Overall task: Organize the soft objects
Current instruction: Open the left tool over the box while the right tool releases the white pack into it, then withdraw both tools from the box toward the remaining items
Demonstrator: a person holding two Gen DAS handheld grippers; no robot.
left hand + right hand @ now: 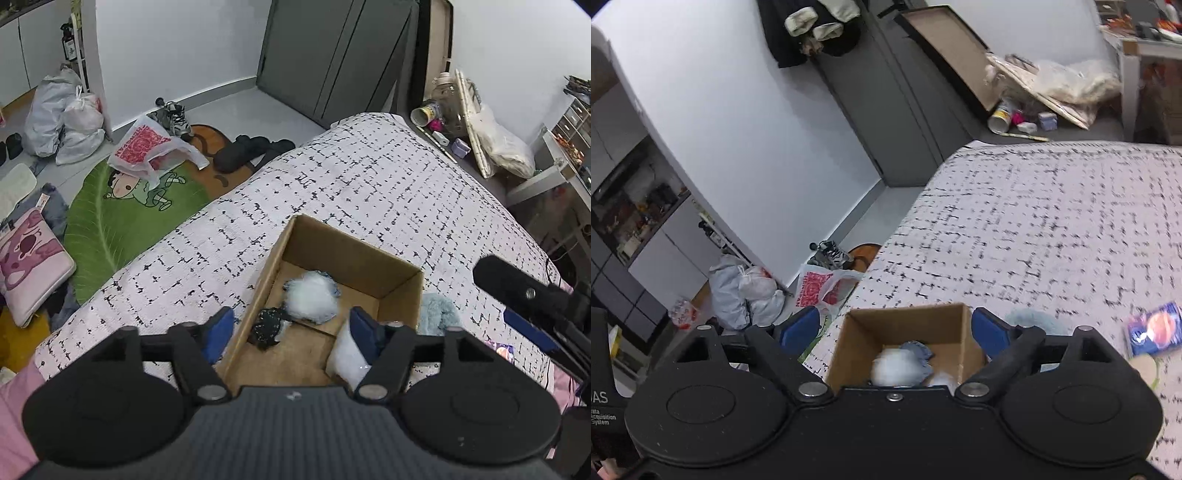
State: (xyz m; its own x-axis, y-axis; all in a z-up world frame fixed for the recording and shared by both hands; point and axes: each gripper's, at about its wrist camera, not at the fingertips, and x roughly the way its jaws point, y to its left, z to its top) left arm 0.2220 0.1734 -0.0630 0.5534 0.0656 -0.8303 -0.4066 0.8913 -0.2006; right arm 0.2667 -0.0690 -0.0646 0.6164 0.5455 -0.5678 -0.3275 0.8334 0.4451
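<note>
On the patterned bed (369, 192) sits the open box (354, 254), and I have both grippers poised over its near end. My left gripper (291, 332) stands wide with nothing between its pads: the left pad hangs outside the box's left wall, the right pad inside, just beside a white fluffy piece (347, 354) at the near right corner. Deeper in lie a white puff (312, 295) and a dark speckled item (267, 326), touching or nearly so. My right gripper (894, 330) is also wide and empty, its pads straddling the box (908, 321) from outside, one by each side wall. What I judge still loose is the pale blue fuzzy thing (439, 314) on the bed just outside the box's right wall; in the right view it (1030, 321) peeks out just past my right pad. So it lies to the right of both grippers, and the right hand is clearly nearer. Its long axis I cannot tell, since the gripper bodies cut off most of it. A blue packet (1154, 328) lies further right on the bed, blurred; whether it is soft I cannot say. The box's near wall and floor are hidden under both gripper bodies.
</note>
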